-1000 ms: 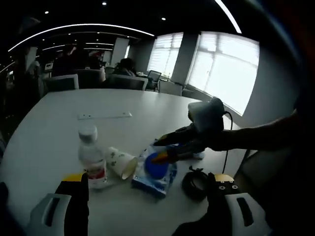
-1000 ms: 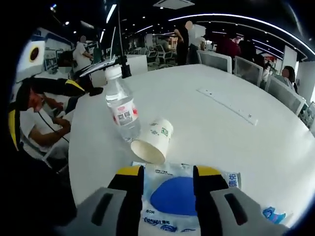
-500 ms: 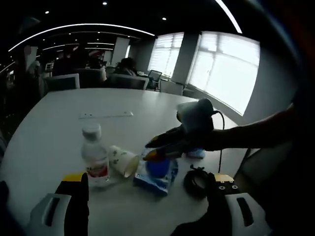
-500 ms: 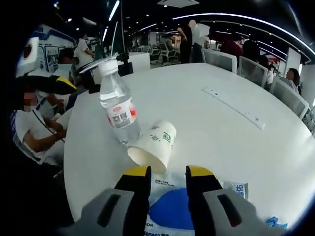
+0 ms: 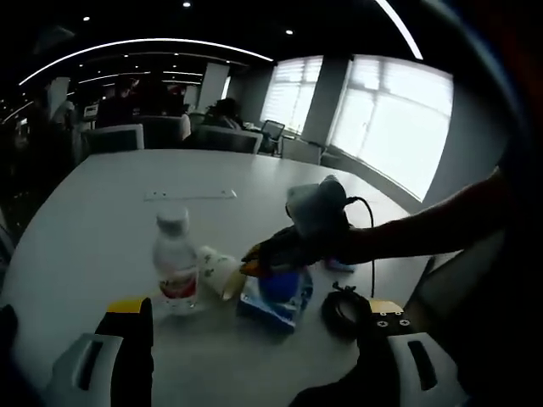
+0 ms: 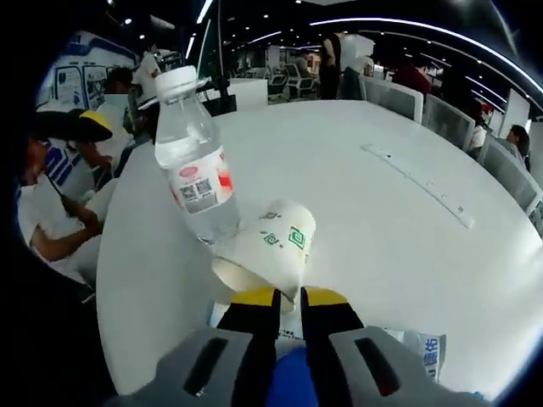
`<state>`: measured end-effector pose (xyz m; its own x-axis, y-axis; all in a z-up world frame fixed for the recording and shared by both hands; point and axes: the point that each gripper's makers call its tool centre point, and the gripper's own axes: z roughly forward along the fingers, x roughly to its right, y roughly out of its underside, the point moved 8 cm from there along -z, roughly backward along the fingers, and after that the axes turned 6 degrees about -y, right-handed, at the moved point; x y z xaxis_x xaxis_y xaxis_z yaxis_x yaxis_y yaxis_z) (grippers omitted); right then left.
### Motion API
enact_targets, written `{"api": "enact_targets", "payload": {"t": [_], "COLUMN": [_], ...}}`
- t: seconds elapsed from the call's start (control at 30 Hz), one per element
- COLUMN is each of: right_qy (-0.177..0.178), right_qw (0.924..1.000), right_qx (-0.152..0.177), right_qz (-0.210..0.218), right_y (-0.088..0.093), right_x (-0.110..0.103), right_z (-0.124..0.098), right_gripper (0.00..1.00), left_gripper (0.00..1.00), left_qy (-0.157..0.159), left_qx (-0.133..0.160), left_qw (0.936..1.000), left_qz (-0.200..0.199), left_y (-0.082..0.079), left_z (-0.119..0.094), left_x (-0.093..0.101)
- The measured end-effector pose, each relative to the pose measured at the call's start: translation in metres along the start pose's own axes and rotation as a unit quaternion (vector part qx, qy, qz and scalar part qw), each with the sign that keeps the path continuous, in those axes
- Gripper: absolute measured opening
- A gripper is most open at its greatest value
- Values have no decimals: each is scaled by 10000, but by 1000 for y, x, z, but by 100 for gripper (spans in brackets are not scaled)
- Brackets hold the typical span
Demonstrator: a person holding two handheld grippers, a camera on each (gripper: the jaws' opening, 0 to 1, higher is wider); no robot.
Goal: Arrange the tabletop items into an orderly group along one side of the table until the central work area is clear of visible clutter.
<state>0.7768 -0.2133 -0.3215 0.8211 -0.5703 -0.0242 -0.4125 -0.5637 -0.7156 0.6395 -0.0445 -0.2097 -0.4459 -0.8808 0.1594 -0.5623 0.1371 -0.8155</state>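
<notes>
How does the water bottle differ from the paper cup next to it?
The water bottle stands upright; the paper cup lies on its side. The bottle is clear plastic with a red and white label and a white cap on; the cup is white with green marks and open-mouthed. Both sit on the white table, close together.

Left gripper view: on the table [image 5: 85,246], a water bottle [image 5: 175,263] stands upright; a paper cup [image 5: 217,271] lies on its side just right of it; a wet-wipes pack [image 5: 276,298] lies right of the cup; a coiled cable [image 5: 341,307] lies further right. A flat strip [image 5: 190,194] lies well behind them.
</notes>
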Motion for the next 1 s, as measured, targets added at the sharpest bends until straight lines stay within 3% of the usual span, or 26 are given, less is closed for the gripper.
{"api": "enact_targets", "payload": {"t": [0.37,0.77,1.0], "right_qy": [51,-347,-570], "right_qw": [9995,9967,9909], "right_qx": [106,-474,-908], "right_qz": [308,560,810], "right_y": [-11,-34,-46], "right_x": [1,-7,-9], "right_z": [-12,-29,-42], "right_gripper": [0,0,0], "left_gripper": [99,99,99], "left_qy": [-40,77,131], "left_qx": [-4,35,35], "left_qw": [10000,9999,9997], "left_qz": [-54,109,186], "left_y": [3,3,6], "left_z": [-2,5,6], "left_x": [-5,-5,-4]}}
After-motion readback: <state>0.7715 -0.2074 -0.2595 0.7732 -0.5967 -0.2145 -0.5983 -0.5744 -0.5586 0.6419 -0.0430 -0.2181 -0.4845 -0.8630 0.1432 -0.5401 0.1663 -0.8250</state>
